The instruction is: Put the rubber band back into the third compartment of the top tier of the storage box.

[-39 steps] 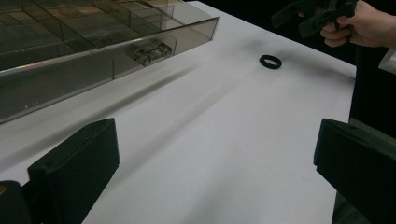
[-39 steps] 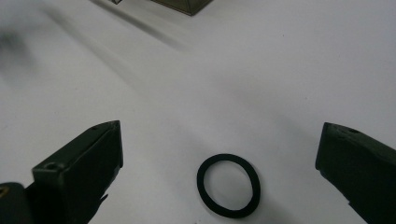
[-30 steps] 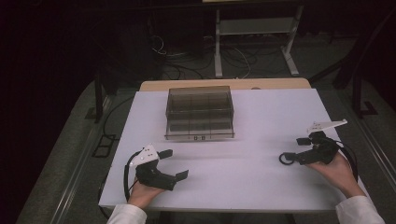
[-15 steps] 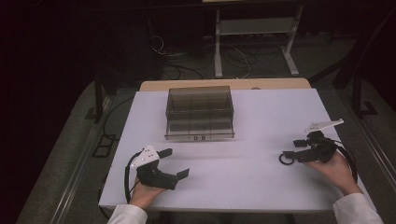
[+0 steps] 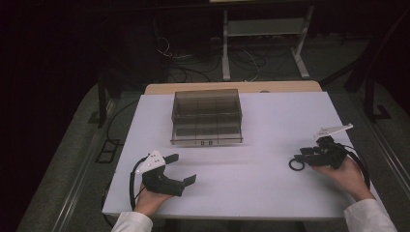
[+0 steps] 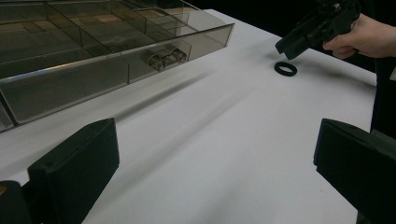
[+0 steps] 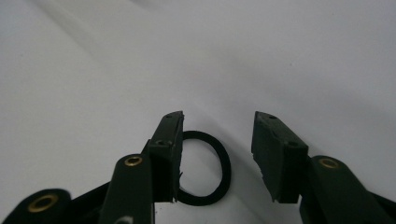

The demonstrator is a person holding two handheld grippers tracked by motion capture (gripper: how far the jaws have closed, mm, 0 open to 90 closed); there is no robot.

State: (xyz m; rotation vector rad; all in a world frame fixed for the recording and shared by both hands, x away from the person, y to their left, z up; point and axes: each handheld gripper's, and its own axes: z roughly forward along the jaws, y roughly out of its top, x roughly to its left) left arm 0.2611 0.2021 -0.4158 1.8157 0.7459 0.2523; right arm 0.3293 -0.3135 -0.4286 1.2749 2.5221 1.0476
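While the right gripper (image 7: 217,154) straddles the ring (image 7: 204,169) near the table's (image 5: 261,121) right edge, the step in hand looks like the pick-up. Its jaws have just been closing, yet neither pad presses the rubber; the ring lies flat between them, partly hidden behind one jaw. Next, the squeeze must finish squarely before lifting. By the front left corner, the left gripper (image 5: 181,169) rests with jaws released. Farther back, the box's (image 5: 207,116) small contents are hard to make out.

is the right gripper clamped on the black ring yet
Apart. In the right gripper view the black ring lies flat on the white table between the closing right gripper fingers; bare table shows beside one.
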